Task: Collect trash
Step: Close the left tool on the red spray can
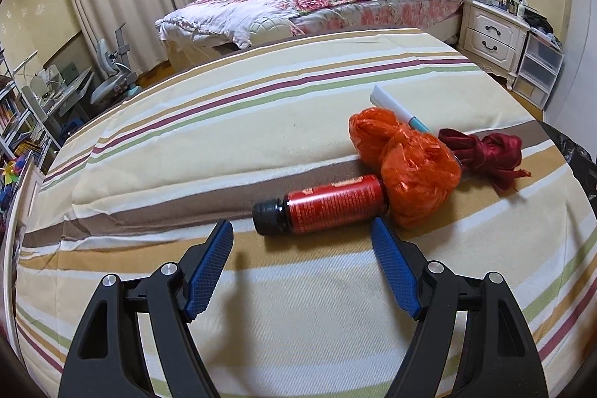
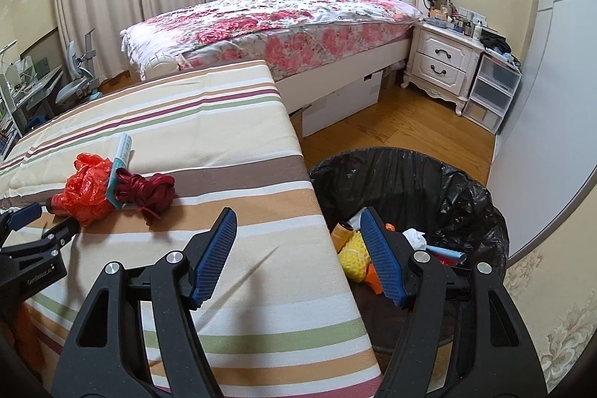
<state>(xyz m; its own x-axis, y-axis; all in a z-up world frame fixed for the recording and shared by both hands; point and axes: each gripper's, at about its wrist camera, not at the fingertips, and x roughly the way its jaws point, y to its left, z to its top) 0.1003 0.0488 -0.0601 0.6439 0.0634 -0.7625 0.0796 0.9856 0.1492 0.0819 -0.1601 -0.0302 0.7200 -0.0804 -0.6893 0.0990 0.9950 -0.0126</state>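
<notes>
A red bottle with a black cap (image 1: 321, 207) lies on the striped cloth (image 1: 224, 137), touching a crumpled orange plastic bag (image 1: 406, 166). A dark red ribbon bundle (image 1: 485, 155) and a white-and-teal tube (image 1: 399, 107) lie just behind. My left gripper (image 1: 302, 230) is open, its blue fingertips just short of the bottle. My right gripper (image 2: 298, 217) is open and empty, over the table edge beside a bin with a black liner (image 2: 466, 189). The bag (image 2: 89, 189), ribbon (image 2: 149, 191) and tube (image 2: 123, 148) also show in the right wrist view, with the left gripper (image 2: 48, 217) next to them.
The bin holds a yellow spiky ball (image 2: 354, 256), a bottle (image 2: 343, 232) and other scraps. A flowered bed (image 2: 268, 21), a white nightstand (image 2: 440, 62) and plastic drawers (image 2: 492, 92) stand beyond on wood floor. A desk and chair (image 1: 108, 77) stand at far left.
</notes>
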